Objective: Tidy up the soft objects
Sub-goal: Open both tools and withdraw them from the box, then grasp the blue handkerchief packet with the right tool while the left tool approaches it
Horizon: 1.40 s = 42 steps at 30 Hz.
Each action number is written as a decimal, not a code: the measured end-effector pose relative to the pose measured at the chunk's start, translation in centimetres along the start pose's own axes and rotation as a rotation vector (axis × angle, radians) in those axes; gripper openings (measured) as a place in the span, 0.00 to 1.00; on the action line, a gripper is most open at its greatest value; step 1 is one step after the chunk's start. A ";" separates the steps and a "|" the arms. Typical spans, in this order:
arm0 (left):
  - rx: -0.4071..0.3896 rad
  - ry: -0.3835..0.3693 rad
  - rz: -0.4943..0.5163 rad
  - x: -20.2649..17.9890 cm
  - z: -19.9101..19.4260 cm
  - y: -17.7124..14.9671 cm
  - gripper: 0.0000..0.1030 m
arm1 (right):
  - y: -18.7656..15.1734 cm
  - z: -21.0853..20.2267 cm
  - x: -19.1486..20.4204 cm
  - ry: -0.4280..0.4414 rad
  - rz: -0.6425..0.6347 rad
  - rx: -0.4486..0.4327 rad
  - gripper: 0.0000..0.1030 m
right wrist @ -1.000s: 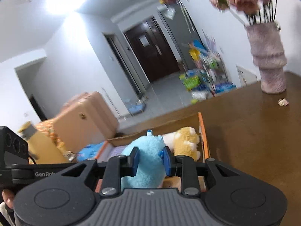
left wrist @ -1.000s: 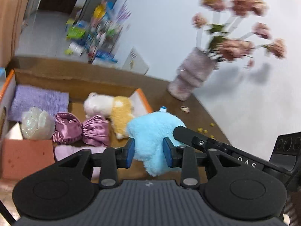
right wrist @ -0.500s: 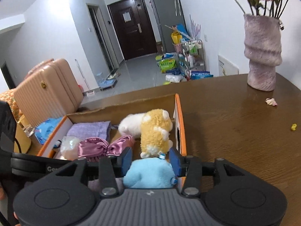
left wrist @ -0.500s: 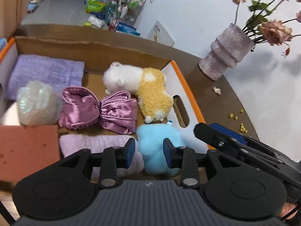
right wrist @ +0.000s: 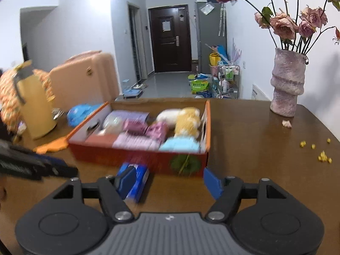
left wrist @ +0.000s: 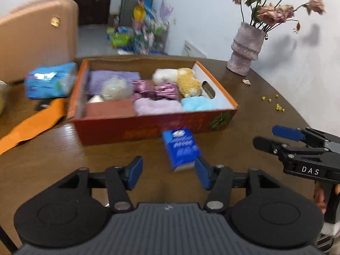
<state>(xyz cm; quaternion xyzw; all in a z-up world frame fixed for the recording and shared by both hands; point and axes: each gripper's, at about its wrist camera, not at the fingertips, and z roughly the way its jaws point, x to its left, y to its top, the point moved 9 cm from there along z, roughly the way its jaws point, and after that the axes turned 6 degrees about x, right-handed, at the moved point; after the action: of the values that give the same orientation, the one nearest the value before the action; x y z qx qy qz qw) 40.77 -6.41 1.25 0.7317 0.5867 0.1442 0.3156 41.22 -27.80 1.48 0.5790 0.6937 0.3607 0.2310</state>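
Both of my hand-held grippers have pulled back from the box (left wrist: 131,125) since a moment ago, and the blue plush (left wrist: 198,104) I was carrying now lies in the box's near right corner, beside the pale pink fluffy piece (left wrist: 157,107). My left hand-held gripper (left wrist: 169,173) hangs over the table (left wrist: 53,153) with its jaws spread wide and nothing between them; a small blue packet (left wrist: 180,148) lies on the table just ahead of it, close to the box's front wall. My right hand-held gripper (right wrist: 170,179) is also wide open and holds nothing, low over the table in front of the box, with that packet (right wrist: 135,179) by its left finger. Inside the box I can also see the yellow plush (left wrist: 188,82) and white plush (left wrist: 164,75) toward the back right, a shiny purple bow (left wrist: 156,90) in the middle, a lilac towel (left wrist: 113,77) at the back left and a rust-coloured block (left wrist: 109,110) at the front left. A vase of pink flowers (right wrist: 286,87) stands on the table well to the right.
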 end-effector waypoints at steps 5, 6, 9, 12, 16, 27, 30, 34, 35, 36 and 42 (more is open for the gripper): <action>-0.054 0.039 0.004 1.1 -3.9 -6.2 0.67 | -5.6 -2.6 3.0 0.037 0.009 0.015 0.69; -0.069 0.035 0.008 1.1 -4.6 -7.4 0.73 | -6.7 -3.2 3.6 0.040 0.010 0.015 0.70; -0.093 0.033 0.007 1.2 -6.6 -11.1 0.76 | -10.1 -4.6 5.7 0.037 0.022 0.027 0.75; -0.107 0.068 -0.023 1.8 -7.8 -13.8 0.80 | -12.9 -5.7 7.2 0.063 0.037 0.054 0.77; -0.116 0.118 -0.019 2.2 -8.7 -15.8 0.82 | -15.4 -6.8 8.6 0.021 -0.001 0.080 0.79; -0.126 0.109 -0.050 3.7 -8.2 -15.2 0.82 | -15.2 -6.0 10.6 0.032 -0.022 0.098 0.79; -0.125 0.109 -0.049 4.3 -7.6 -14.3 0.82 | -14.4 -5.3 10.1 0.020 0.004 0.089 0.79; -0.111 0.097 -0.024 4.6 -6.1 -12.2 0.82 | -13.1 -4.4 9.6 0.010 0.018 0.074 0.79; -0.108 0.095 -0.013 4.6 -5.7 -11.6 0.82 | -12.7 -4.0 9.5 0.012 0.019 0.072 0.79; -0.103 0.088 0.004 4.5 -5.0 -10.8 0.82 | -12.2 -3.6 9.4 0.010 0.019 0.068 0.79; -0.074 0.102 0.056 4.9 -1.1 -6.7 0.75 | -8.8 -0.1 8.1 -0.005 0.030 0.049 0.77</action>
<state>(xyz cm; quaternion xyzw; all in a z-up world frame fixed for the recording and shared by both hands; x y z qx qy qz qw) 36.27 -0.71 -2.93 0.7274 0.5755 0.2118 0.3079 33.74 -20.60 -4.47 0.5958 0.6928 0.3456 0.2133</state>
